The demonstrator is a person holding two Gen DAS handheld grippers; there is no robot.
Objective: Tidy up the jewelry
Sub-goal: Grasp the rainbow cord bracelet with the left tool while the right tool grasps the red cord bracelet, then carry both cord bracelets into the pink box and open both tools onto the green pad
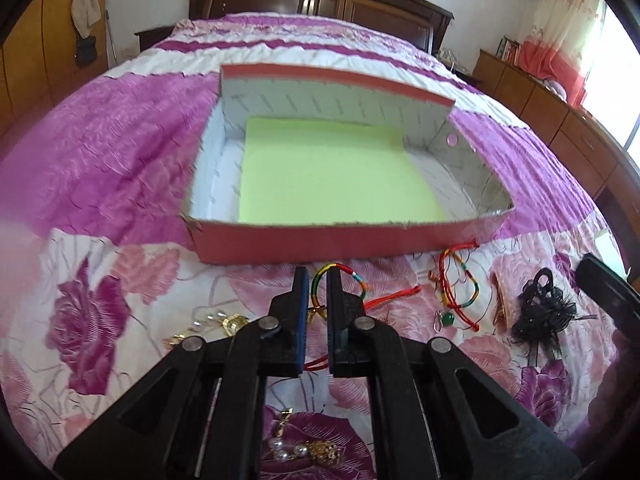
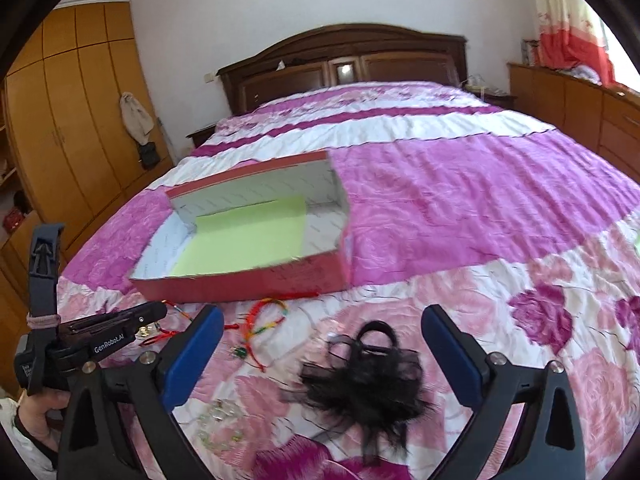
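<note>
A red cardboard box (image 1: 312, 240) with a green liner (image 1: 332, 176) lies open on the bed; it also shows in the right wrist view (image 2: 248, 284). My left gripper (image 1: 317, 280) is shut on a rainbow-thread bracelet (image 1: 348, 270), just before the box's near wall. A second red-cord bracelet (image 1: 460, 284) with a green bead lies to its right. My right gripper (image 2: 322, 320) is open, its fingers either side of a black feathered hair clip (image 2: 372, 384) on the bedspread. The left gripper's body (image 2: 104, 336) shows at the left of the right wrist view.
Pearl and gold pieces (image 1: 216, 326) lie left of my left gripper, more (image 1: 296, 452) beneath it. A pink clip (image 1: 502, 296) lies beside the hair clip (image 1: 548, 308). Clear beads (image 2: 220, 420) lie near my right gripper. Wardrobe left, headboard behind, dressers right.
</note>
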